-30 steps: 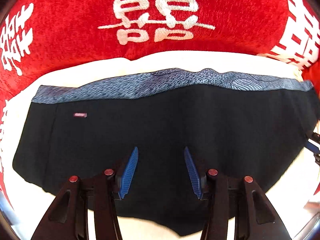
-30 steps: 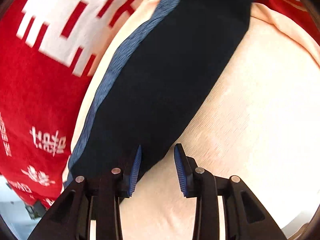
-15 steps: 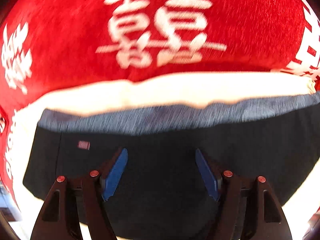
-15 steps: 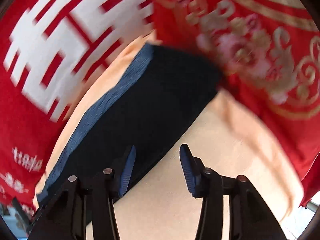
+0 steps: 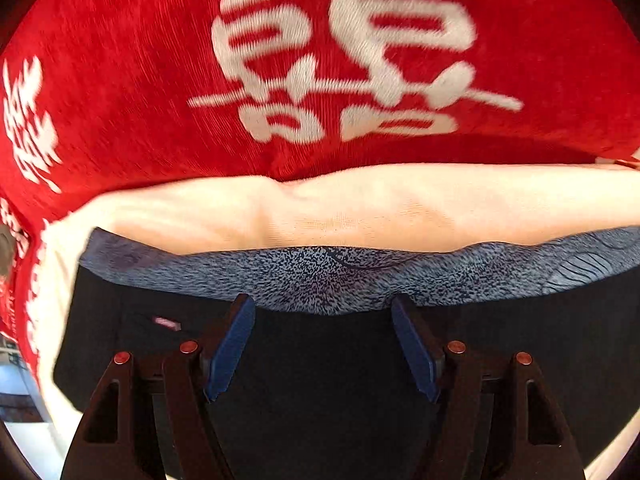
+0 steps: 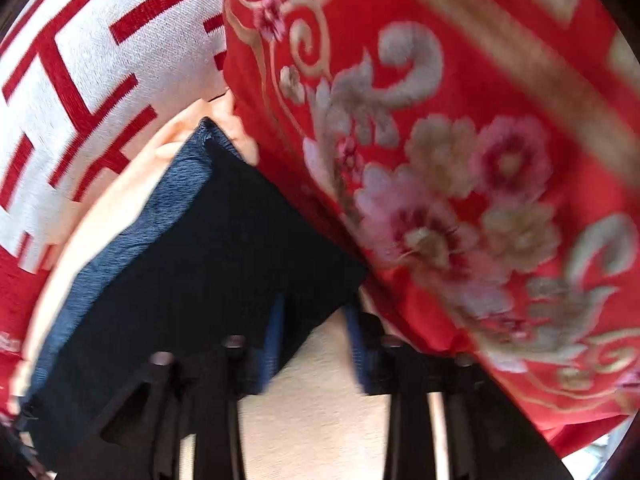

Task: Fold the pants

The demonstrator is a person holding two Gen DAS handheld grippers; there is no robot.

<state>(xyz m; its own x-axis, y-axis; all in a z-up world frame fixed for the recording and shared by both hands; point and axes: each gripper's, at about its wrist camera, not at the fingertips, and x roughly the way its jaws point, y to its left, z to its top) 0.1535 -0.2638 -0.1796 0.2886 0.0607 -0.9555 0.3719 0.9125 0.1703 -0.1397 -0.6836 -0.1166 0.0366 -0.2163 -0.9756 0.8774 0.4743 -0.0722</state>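
Below, the black pants (image 5: 320, 380) lie flat on a pale cream sheet (image 5: 360, 208), their speckled blue-grey waistband (image 5: 320, 276) toward a red cushion with white characters (image 5: 160, 80). Pointing steeply down over the dark cloth just short of that waistband, the left claw (image 5: 322, 340) has its blue pads spread wide with nothing pinched. At the pants' far corner beside a red flowered blanket (image 6: 480, 160), the right claw (image 6: 314, 336) is closing, the cloth's edge between its pads but not yet gripped.
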